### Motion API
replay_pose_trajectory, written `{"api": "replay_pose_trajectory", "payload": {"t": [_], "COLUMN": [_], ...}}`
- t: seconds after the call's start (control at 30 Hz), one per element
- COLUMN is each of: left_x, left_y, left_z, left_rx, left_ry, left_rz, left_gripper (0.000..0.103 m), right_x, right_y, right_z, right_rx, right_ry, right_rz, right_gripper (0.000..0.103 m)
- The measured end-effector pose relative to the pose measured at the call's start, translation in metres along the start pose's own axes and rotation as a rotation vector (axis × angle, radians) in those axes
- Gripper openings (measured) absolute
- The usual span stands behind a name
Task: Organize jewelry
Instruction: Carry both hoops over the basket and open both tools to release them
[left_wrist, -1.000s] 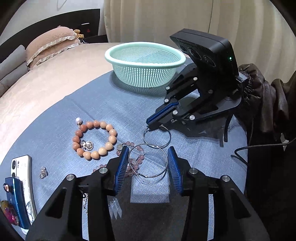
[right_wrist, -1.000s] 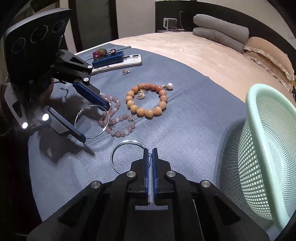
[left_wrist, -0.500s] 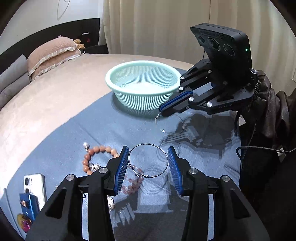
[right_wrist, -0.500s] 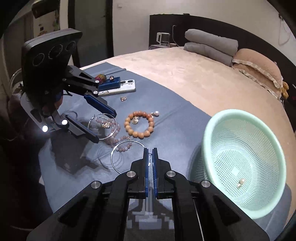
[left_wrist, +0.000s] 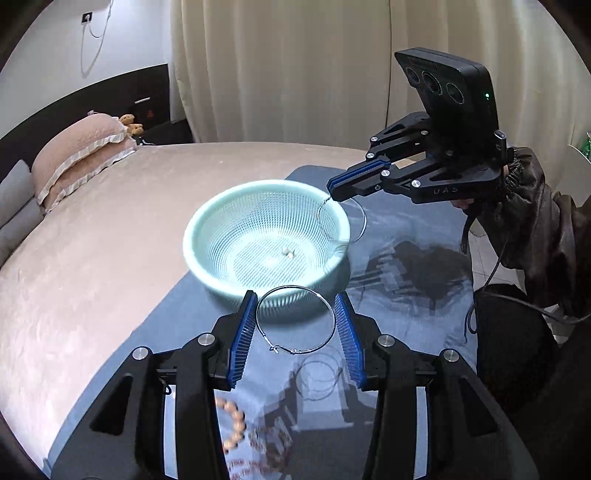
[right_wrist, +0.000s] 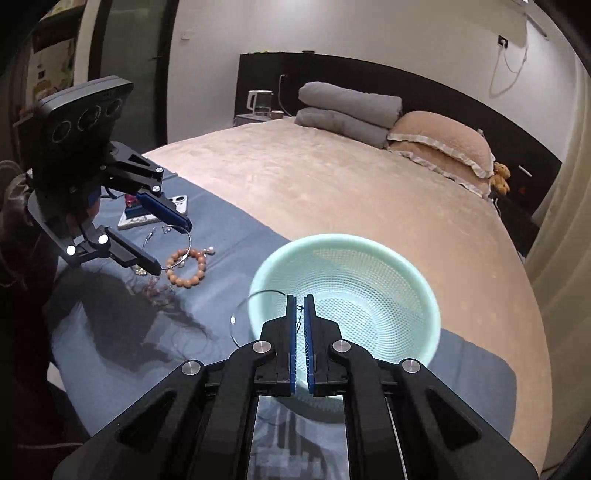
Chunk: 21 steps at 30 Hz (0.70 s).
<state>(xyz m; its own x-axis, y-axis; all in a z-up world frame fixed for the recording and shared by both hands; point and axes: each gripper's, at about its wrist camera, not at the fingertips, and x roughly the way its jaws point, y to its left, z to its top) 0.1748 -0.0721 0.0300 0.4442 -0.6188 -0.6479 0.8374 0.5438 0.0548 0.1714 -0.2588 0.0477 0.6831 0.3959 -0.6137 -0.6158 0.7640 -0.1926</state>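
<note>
Dim indoor light from above throws hard dark shadows onto the blue cloth; beads at the lower edge smear (motion blur), and fisheye corners blacken.

Both wrist cameras look steeply down, fairly close, sharing the basket.

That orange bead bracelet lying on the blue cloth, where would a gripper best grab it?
The orange bead bracelet lies flat as an open ring on the blue cloth. Probably come from above and pinch one side of the bead strand, one finger inside the ring, one outside.
</note>
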Motion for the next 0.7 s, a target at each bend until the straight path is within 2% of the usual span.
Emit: {"api": "replay_pose_trajectory", "payload": {"t": [0.17,0.37,0.57,0.7], "left_x": [0.031,0.073,0.099,0.112], "left_y": [0.008,0.019,0.017,0.017], "left_z": [0.025,0.047,0.049,0.045], "left_rx": [0.023,0.003,0.005,0.005], "left_ry": [-0.006,0.009,0.057,0.093], "left_rz": [-0.036,-0.072,-0.089,-0.065], "left_gripper": [0.044,0.044,0.044,0.045], "right_x": [0.008,0.025,0.032,0.035], "right_y": [-0.029,-0.053,-0.059,-0.057], "right_z": [-0.007,-0.021,-0.032,-0.034], "right_rx": [0.024,0.079,0.106,0.108], "right_ry": [0.007,0.016,0.017,0.022], "right_rz": [-0.025,-0.033,-0.027,-0.024], "right_gripper": [0.004,0.004,0.004,0.004]}}
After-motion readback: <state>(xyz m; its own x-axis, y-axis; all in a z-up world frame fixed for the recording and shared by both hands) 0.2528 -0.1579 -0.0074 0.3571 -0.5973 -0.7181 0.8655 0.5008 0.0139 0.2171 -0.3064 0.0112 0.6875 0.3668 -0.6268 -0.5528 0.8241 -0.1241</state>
